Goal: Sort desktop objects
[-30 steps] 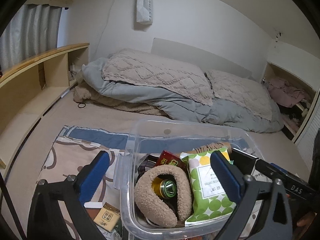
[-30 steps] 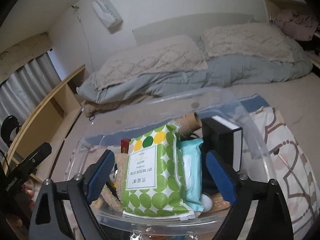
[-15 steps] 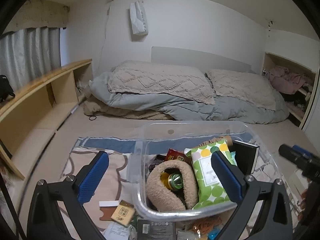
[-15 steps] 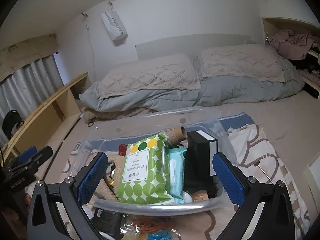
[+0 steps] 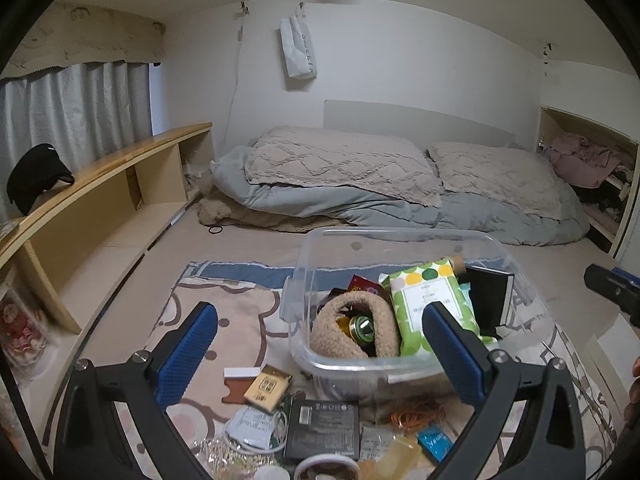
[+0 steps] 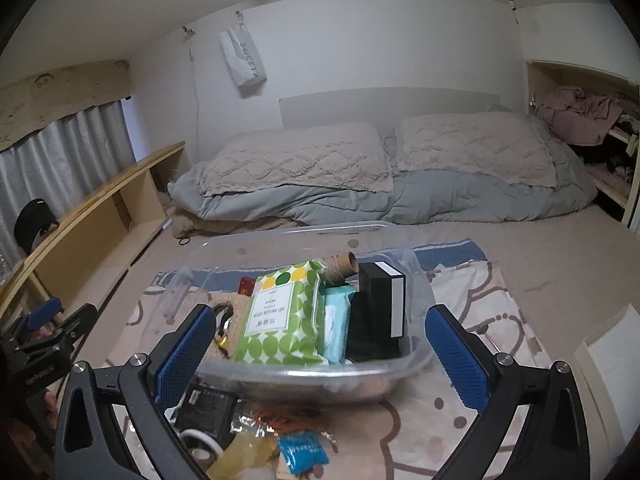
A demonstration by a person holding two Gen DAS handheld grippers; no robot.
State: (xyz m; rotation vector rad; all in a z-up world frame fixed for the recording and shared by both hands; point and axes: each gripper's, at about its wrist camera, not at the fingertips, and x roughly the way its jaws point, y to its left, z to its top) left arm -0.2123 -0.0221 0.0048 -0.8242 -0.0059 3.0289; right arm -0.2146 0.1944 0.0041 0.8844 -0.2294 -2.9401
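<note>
A clear plastic bin (image 5: 304, 354) (image 6: 420, 280) sits on a patterned cloth (image 5: 244, 312) on the bed. It holds a green dotted wipes pack (image 5: 430, 304) (image 6: 280, 312), a black box (image 5: 490, 300) (image 6: 380, 312), a fuzzy beige pouch (image 5: 352, 332) with a green can (image 5: 362, 326), a blue wipes pack (image 6: 336, 328) and a cardboard tube (image 6: 340, 266). Loose small items lie in front: a black card (image 5: 322, 430) (image 6: 204, 404), orange rubber bands (image 5: 416, 416) (image 6: 284, 418), a blue packet (image 5: 434, 442) (image 6: 302, 450). My left gripper (image 5: 318, 358) and right gripper (image 6: 320, 360) are open and empty, above the near items.
A wooden shelf (image 5: 100, 208) runs along the left with a black cap (image 5: 34, 178). Pillows and a grey duvet (image 5: 360, 200) lie at the back. A closet nook (image 5: 588, 168) is at the right. White paper (image 6: 612, 356) lies right of the cloth.
Both grippers have pulled back and up from the bin, so it looks smaller and the loose items in front have come into view. Both stay open.
</note>
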